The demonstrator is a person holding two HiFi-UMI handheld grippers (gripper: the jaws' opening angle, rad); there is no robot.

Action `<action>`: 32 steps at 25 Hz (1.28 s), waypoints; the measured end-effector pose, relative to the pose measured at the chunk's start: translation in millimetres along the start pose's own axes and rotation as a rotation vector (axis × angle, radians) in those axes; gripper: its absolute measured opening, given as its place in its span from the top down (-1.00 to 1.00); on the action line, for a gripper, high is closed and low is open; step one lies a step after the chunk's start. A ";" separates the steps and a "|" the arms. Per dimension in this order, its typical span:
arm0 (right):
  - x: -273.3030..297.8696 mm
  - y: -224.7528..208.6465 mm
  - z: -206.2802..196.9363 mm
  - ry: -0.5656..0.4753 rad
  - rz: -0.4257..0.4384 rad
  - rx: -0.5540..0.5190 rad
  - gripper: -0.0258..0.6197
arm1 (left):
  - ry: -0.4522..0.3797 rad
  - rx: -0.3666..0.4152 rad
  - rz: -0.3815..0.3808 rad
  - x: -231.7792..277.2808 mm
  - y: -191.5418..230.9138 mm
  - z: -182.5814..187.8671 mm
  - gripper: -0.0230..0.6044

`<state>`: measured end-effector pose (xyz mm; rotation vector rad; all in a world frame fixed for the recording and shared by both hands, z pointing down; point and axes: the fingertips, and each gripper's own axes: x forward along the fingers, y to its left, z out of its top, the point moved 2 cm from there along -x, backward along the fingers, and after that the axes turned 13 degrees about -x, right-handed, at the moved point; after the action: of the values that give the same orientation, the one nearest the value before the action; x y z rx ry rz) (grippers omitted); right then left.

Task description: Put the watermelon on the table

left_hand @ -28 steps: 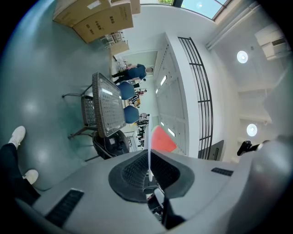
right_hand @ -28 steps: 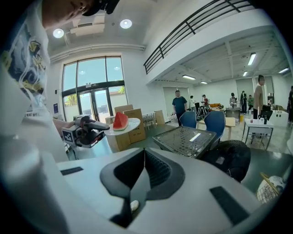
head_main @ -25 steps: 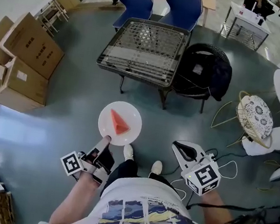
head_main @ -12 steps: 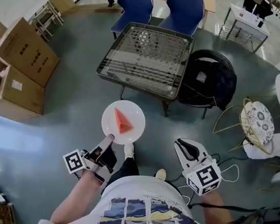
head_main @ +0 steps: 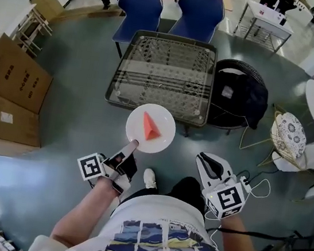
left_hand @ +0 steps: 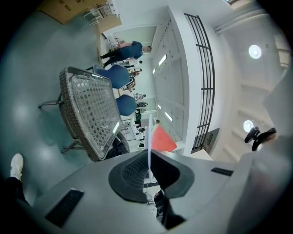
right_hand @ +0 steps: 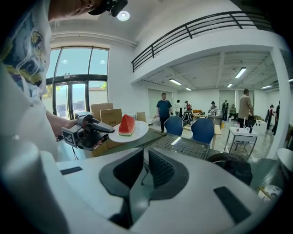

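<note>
A white plate (head_main: pixel 161 139) carries a red watermelon wedge (head_main: pixel 151 127). My left gripper (head_main: pixel 130 147) is shut on the plate's near rim and holds it level, over the near edge of the glass-topped wicker table (head_main: pixel 163 73). In the left gripper view the plate (left_hand: pixel 149 137) shows edge-on between the pads, with the watermelon (left_hand: pixel 161 139) behind it. My right gripper (head_main: pixel 209 166) hangs shut and empty at the right, apart from the plate. The right gripper view shows the plate (right_hand: pixel 139 131), the watermelon (right_hand: pixel 127 124) and the left gripper (right_hand: pixel 110 130) over to the left, and its own gripper (right_hand: pixel 144 157) shut.
Two blue chairs (head_main: pixel 173 8) stand behind the table. A black round seat (head_main: pixel 237 92) is right of it, with a woven stool (head_main: pixel 288 134) farther right. Cardboard boxes (head_main: pixel 9 81) lie at the left. Cables (head_main: pixel 253 185) trail on the floor. People stand in the far background.
Both grippers and the person have moved forward toward the table. The plate with the watermelon, earlier over bare floor, now overlaps the table's near edge.
</note>
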<state>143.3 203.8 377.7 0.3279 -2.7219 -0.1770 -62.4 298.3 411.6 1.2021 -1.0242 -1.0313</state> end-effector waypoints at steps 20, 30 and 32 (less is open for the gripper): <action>47.8 -162.7 -18.1 0.063 -0.189 0.092 0.87 | 0.132 -0.085 0.002 237.0 32.7 114.5 0.86; 89.3 -211.9 -21.6 0.183 -0.370 0.230 0.87 | 0.261 -0.088 0.067 370.2 105.2 199.3 0.86; 100.0 -219.9 -19.4 0.199 -0.397 0.260 0.87 | 0.271 -0.093 0.090 397.4 122.6 217.3 0.86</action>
<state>106.0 -35.0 394.9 0.9098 -2.4557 0.0999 -177.5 -126.3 575.0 1.1722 -0.8022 -0.8107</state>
